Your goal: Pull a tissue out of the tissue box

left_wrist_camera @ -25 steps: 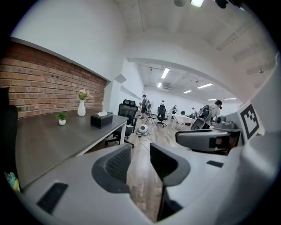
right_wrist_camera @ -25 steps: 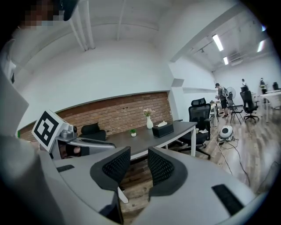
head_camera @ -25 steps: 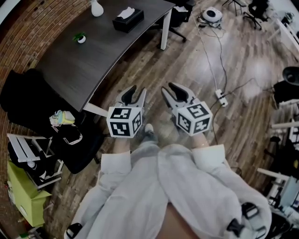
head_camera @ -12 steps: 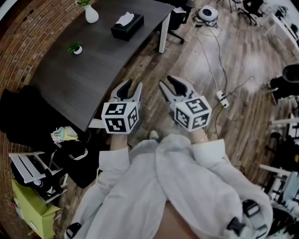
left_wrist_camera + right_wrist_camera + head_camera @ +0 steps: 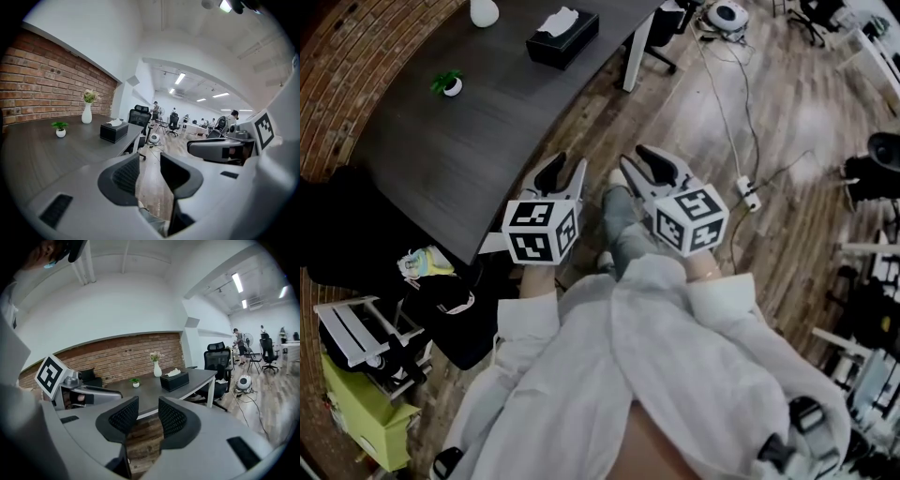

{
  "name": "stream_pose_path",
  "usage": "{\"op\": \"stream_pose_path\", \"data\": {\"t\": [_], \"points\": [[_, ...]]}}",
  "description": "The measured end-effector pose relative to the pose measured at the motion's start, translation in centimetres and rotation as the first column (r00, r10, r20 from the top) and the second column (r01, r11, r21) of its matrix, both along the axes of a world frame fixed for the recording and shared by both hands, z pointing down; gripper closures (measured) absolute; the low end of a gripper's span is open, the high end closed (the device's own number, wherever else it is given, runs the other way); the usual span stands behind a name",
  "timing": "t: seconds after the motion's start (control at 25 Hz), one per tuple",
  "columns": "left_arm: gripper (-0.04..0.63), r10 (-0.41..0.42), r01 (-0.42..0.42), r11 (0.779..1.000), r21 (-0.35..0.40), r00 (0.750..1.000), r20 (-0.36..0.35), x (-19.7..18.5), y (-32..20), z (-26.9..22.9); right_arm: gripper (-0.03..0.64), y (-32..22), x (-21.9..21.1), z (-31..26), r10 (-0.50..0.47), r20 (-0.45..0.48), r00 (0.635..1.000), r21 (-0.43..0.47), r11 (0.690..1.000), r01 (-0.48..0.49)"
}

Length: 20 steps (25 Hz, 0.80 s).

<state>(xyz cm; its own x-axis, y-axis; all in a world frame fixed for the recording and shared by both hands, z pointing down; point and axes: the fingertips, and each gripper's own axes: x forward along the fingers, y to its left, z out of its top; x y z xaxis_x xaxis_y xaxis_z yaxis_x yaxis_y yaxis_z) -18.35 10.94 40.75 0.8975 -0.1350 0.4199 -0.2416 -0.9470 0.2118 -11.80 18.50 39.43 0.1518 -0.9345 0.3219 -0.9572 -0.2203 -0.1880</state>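
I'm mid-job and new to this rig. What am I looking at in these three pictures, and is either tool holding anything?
There is no robot here: a person holds a two-jaw tool in each hand. The marked cube on each is part of that tool.

The head view looks steeply down from the person's head. It shows the left tool and right tool over a wooden floor, beside the table.

The other two pictures come from a camera riding on each tool, looking along its jaws. In both, the jaws stand apart with nothing between them, so neither tool holds anything.

On the table stand a black tissue box with a tissue sticking out, a small plant and a white vase. The box lies well beyond both tools, and no tissue has been pulled yet.
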Motion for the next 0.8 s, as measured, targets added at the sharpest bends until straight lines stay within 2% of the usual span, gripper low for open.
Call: {"op": "stream_pose_path", "data": {"t": [0.32, 0.6, 0.8], "points": [[0.476, -0.072, 0.072, 0.997, 0.001, 0.997, 0.008, 3.3, -5.5, 0.5, 0.505, -6.3, 5.0, 0.0, -0.046, 0.003, 0.999, 0.022, 0.999, 0.046], [0.476, -0.095, 0.095, 0.995, 0.025, 0.996, -0.002, 10.8, -11.5, -0.4, 0.505, -12.4, 12.2, -0.5, -0.094, -0.001, 0.996, 0.04, 0.995, 0.094], [0.476, -0.142, 0.143, 0.988, 0.053, 0.989, -0.034, 15.3, -16.2, -2.5, 0.505, -17.0, 17.4, -2.4, -0.123, -0.018, 0.992, 0.073, 0.99, 0.124]]}}
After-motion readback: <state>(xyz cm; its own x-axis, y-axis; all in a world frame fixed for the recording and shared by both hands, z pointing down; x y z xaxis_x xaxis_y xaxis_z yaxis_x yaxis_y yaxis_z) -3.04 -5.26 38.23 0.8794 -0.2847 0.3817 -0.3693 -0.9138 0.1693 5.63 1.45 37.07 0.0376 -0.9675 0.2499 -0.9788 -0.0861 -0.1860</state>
